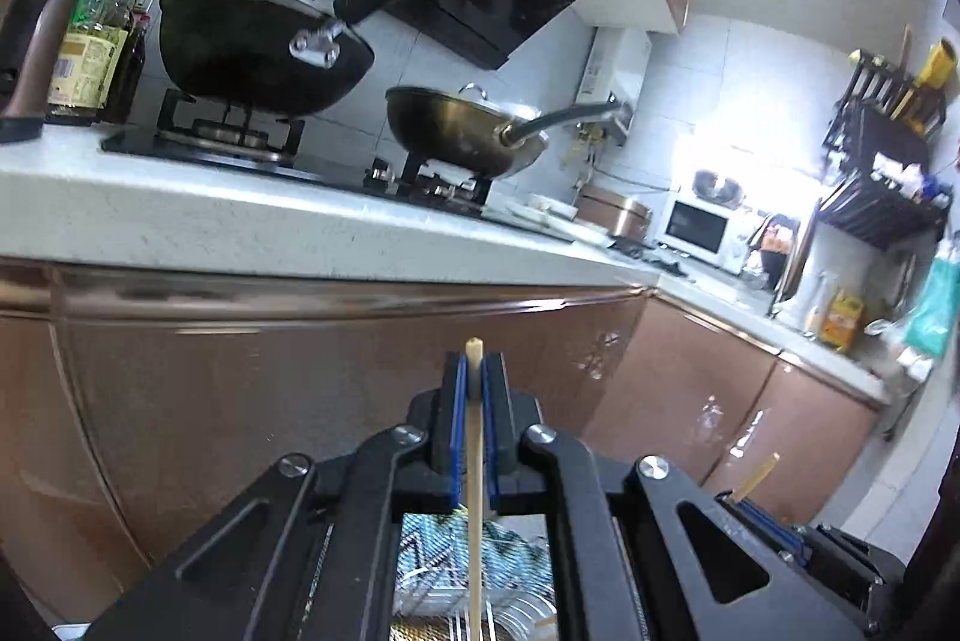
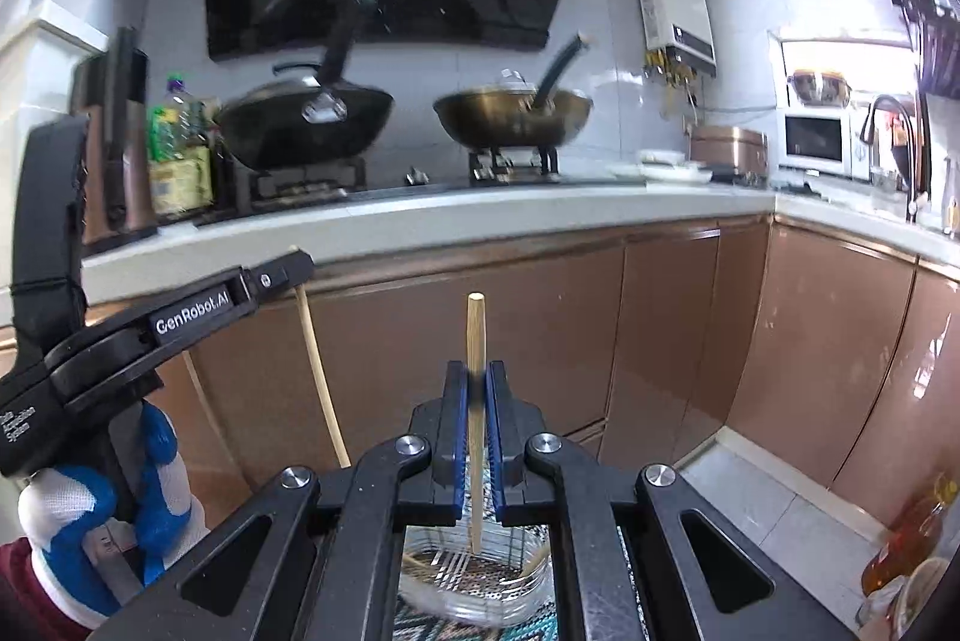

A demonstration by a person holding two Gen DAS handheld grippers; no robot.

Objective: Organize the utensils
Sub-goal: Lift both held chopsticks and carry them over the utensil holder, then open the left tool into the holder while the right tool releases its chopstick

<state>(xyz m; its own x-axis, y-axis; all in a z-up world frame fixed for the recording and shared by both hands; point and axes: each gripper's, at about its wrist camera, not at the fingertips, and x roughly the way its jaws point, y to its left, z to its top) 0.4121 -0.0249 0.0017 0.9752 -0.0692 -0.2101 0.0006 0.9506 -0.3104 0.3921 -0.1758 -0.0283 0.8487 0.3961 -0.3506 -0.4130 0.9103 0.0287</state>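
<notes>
1. Left gripper point(image 1: 474, 389) is clamped on a chopstick point(image 1: 475, 461); the stick runs upright through the pads.
2. Right gripper point(image 2: 477, 395) is clamped on a second chopstick point(image 2: 476, 437) — its lower tip hangs over the glass dish point(image 2: 528, 578) at bottom centre; neither hand is clearly nearer.

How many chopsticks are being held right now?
2: one chopstick clamped in the left gripper, another chopstick in the right gripper. More may lie below, unclear.

Both views are taken from low in front of the brown cabinets point(image 1: 336, 371), facing the stove. The black wok point(image 1: 258, 47) and brass wok point(image 2: 510, 116) are shared. The left gripper point(image 2: 288, 269) is caught in the right view's left edge.
</notes>
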